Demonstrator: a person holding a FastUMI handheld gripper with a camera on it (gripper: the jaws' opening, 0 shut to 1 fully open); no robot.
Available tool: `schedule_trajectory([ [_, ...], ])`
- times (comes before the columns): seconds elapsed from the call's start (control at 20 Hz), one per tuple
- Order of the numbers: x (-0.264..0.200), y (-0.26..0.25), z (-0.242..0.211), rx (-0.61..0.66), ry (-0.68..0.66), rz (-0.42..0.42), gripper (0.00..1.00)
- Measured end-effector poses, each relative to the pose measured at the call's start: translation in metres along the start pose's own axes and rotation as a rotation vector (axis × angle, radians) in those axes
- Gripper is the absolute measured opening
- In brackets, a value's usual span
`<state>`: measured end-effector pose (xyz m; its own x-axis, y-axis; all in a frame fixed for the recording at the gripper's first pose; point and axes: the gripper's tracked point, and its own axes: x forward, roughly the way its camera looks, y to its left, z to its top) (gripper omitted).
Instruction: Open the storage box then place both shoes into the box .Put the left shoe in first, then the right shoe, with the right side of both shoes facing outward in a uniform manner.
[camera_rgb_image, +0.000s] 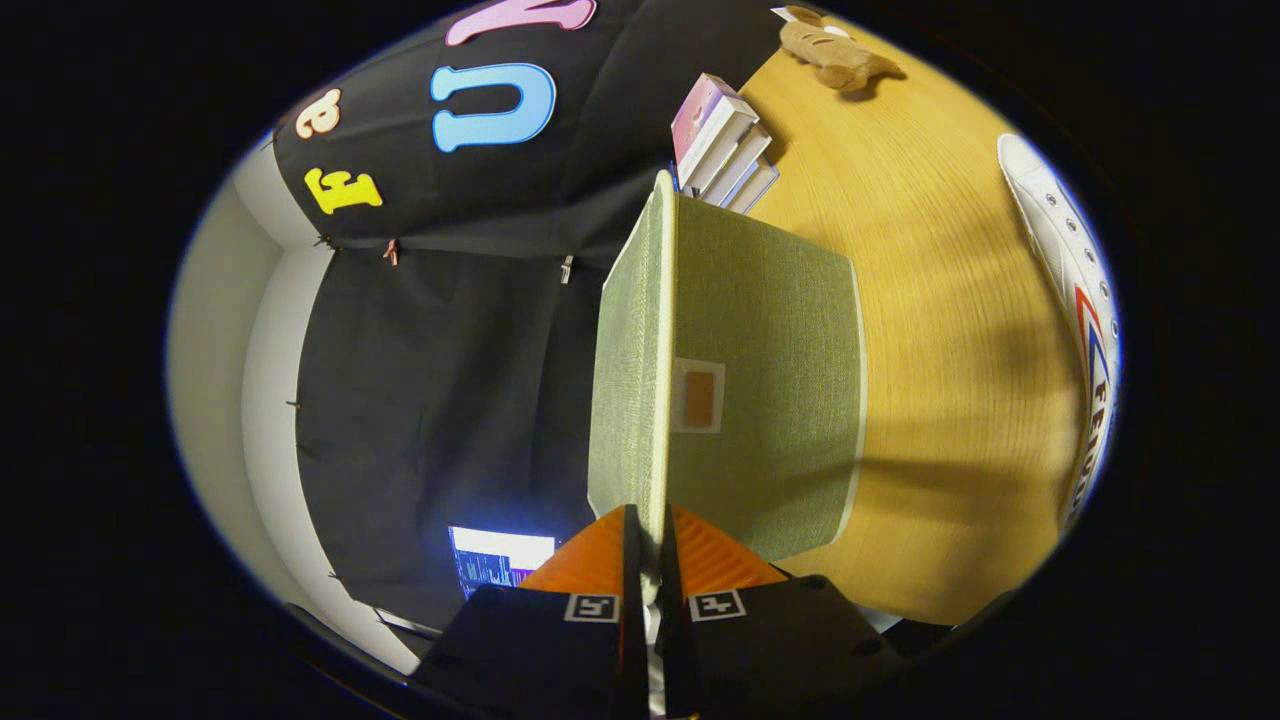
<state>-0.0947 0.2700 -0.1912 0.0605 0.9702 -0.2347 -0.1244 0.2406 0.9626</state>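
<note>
Right now the tool (648, 575) has its fingers closed narrow on the rim of the green fabric storage box (765, 390), one finger on each side of the lid edge. Beyond the box on the wooden counter (950, 330) stands a stack of books (722, 145), with a plush toy (835, 50) farther off. One white shoe (1075, 310) lies well apart from the box.

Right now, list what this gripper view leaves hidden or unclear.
- Box interior: the raised green lid, clamped edge-on in the gripper, and the box wall screen it.
- White shoe: cut off at the rim of the view beyond the box; only one side shows.
- Second shoe: I cannot place it.
- Books: lower ends hidden behind the lid.
</note>
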Motion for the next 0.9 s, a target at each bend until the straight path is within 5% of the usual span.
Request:
schedule_trajectory([
  [0.45, 0.002, 0.014, -0.015, -0.049, 0.122, -0.148, 0.05],
  [0.9, 0.005, 0.093, -0.004, -0.089, 0.106, -0.120, 0.05],
])
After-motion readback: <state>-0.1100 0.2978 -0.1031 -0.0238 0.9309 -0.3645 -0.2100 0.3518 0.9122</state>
